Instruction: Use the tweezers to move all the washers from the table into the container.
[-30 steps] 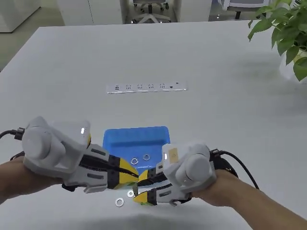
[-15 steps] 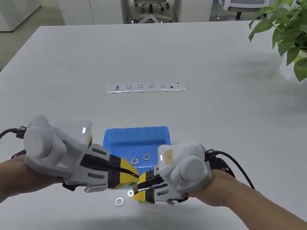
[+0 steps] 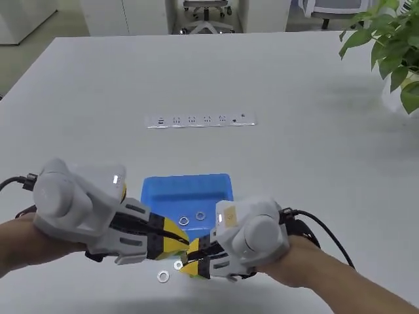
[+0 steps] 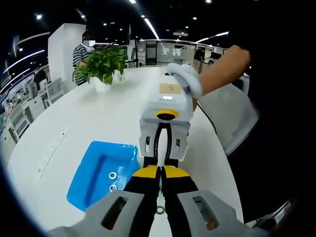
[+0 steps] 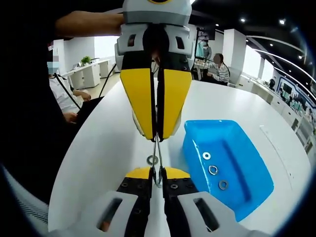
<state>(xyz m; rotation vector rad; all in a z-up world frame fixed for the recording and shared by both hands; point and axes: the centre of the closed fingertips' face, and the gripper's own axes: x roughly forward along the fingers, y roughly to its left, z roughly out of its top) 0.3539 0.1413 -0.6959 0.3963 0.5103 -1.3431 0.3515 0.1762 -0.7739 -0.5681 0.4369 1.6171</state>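
Low in the centre of the head view, my right gripper [image 3: 192, 259] has edged a touch toward the left of the frame over the last second. It now sits nose to nose with the left gripper [image 3: 183, 241]. The two loose washers [image 3: 178, 265] on the table [image 3: 294, 98], just below the jaw tips, have not moved. The blue container [image 3: 186, 186] above them holds what it held, so I judge this second went on lining up, not carrying.

In the right gripper view both pairs of jaws are closed on the tweezers [image 5: 157, 160], which bridge them above one loose washer. I cannot tell which end is the point, nor whether it touches that washer. In the head view the gripper bodies hide the tweezers. That view shows two stored washers [image 3: 183, 220] in the container, but the right gripper view shows three.
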